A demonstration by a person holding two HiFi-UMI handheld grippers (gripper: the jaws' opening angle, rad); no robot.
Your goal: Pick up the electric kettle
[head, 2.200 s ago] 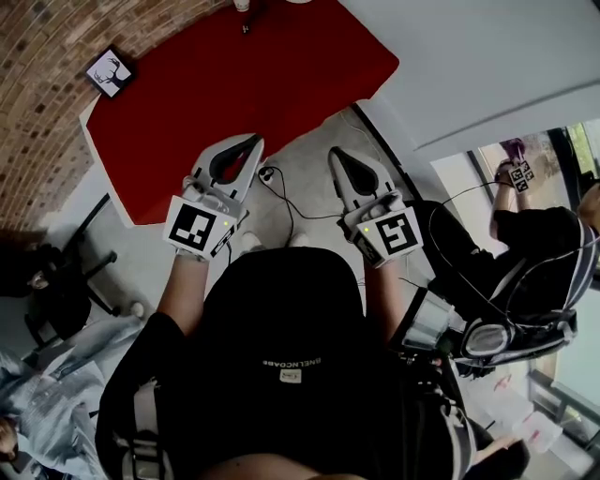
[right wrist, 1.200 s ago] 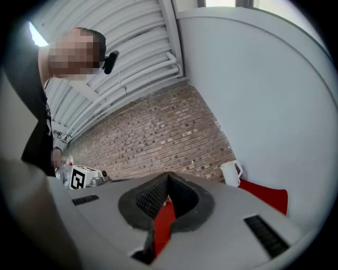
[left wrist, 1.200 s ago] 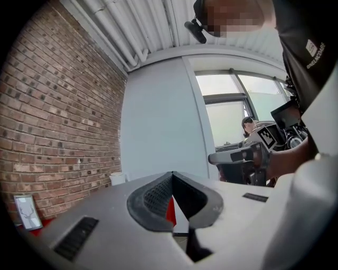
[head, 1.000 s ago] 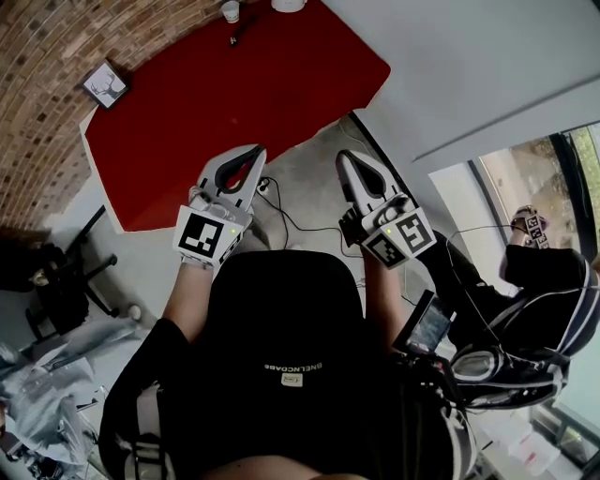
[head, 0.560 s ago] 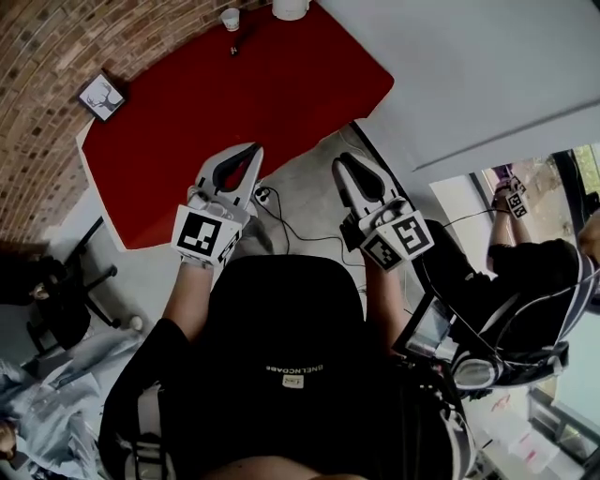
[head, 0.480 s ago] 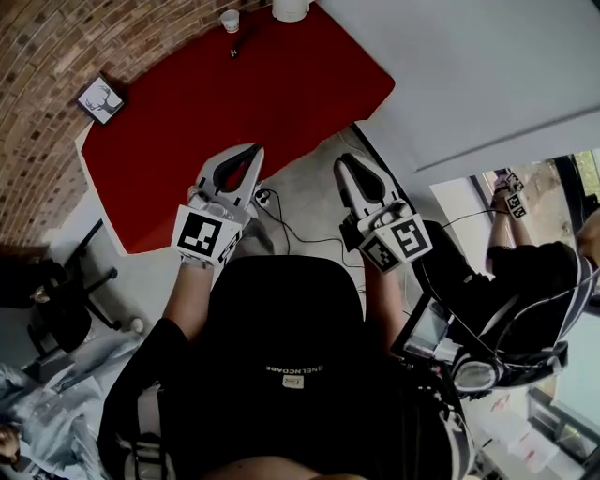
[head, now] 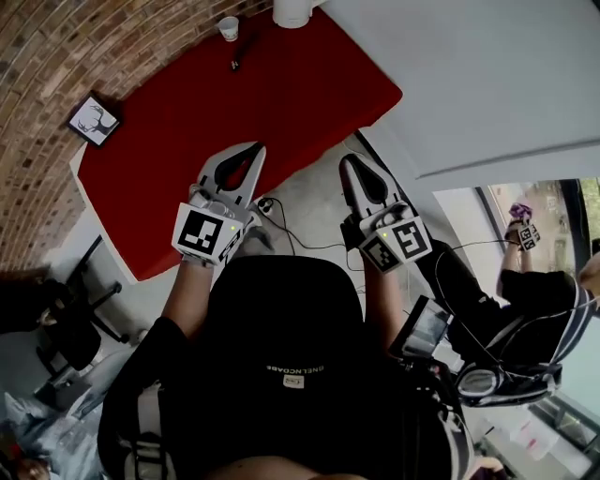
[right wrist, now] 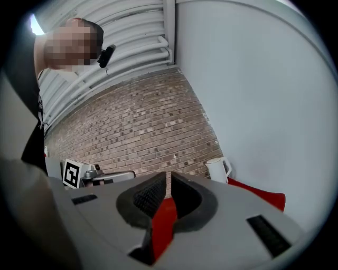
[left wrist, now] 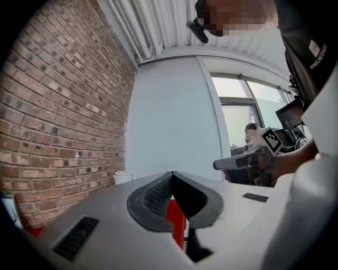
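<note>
Lettering [head: 292,367] on the black shirt [head: 281,319] is too small to read. The white electric kettle [head: 292,11] stands at the red table's [head: 234,94] far edge, further into view than a second ago. The left gripper [head: 257,150] has its jaws together, empty. The right gripper [head: 349,161] has just been closing to a slit, with nothing between its jaws.

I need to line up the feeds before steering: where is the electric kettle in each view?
Head view: electric kettle at the top edge, near centre, on the red table's far corner.
Left gripper view: probably the small white shape left of centre, low down.
Right gripper view: right of centre, handle showing.
Shared landmark: the corner where the brick wall meets the grey wall; the kettle stands at its foot.
</note>
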